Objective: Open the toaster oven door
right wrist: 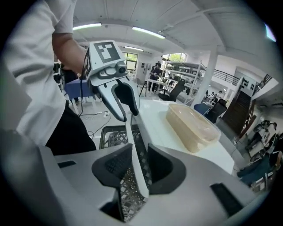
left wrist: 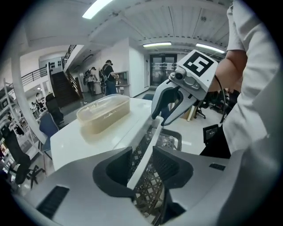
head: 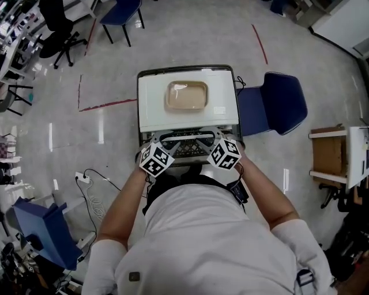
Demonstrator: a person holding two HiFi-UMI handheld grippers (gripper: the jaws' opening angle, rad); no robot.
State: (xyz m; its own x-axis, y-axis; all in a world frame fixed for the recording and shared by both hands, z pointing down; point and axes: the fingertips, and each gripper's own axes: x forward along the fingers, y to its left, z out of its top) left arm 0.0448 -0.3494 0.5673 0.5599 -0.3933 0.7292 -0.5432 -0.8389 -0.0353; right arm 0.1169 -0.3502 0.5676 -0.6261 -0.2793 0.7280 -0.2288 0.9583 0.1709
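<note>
A white toaster oven point(head: 155, 109) stands before me with a clear plastic container point(head: 187, 95) on its top. Its door point(head: 187, 151), glass with a lattice pattern, is folded down toward me. The white bar handle point(head: 187, 136) runs along the door's edge. My left gripper point(head: 163, 140) straddles the handle's left end and my right gripper point(head: 216, 138) its right end. In the left gripper view the handle point(left wrist: 152, 132) lies between the open jaws of the left gripper point(left wrist: 142, 163), with gaps beside the pads. The right gripper point(right wrist: 138, 167) stands open around the handle point(right wrist: 131, 141) in the same way.
A dark blue chair point(head: 274, 103) stands right of the oven, another chair point(head: 121, 14) farther back. A wooden shelf unit point(head: 328, 152) is at the right. A power strip with cable point(head: 83, 178) lies on the floor at left, near a blue bin point(head: 43, 230).
</note>
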